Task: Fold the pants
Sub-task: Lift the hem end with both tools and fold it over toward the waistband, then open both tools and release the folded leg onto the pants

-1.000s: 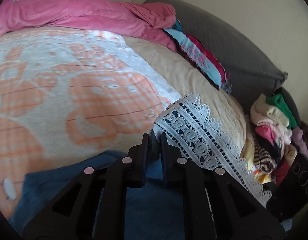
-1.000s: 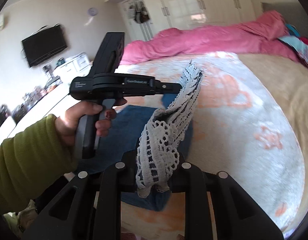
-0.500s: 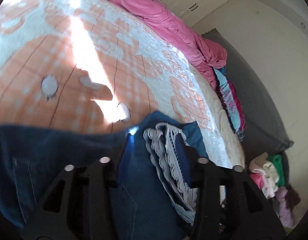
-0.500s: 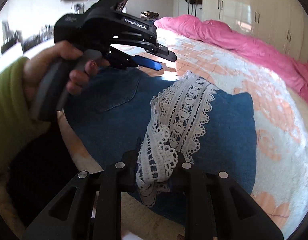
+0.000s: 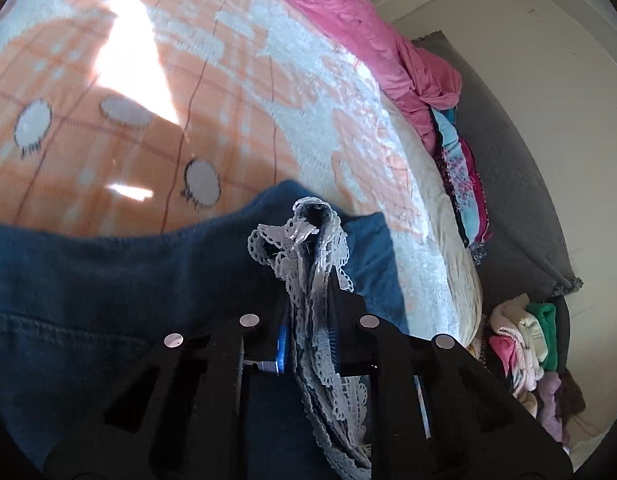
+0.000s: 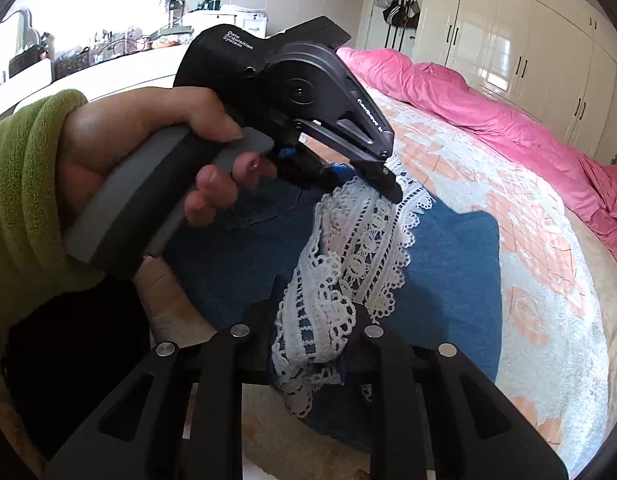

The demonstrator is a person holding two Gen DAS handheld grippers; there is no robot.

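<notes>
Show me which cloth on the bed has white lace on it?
The blue denim pants, at the bed's near edge. Their lace hem sets them apart from the plain pink duvet and the orange-and-white blanket.

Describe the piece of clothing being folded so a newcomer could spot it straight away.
Start at the bed with its orange-and-white blanket. Near its front edge, before the pink duvet, lie blue denim pants. Their white lace hem, pinched by both grippers, sets them apart.
</notes>
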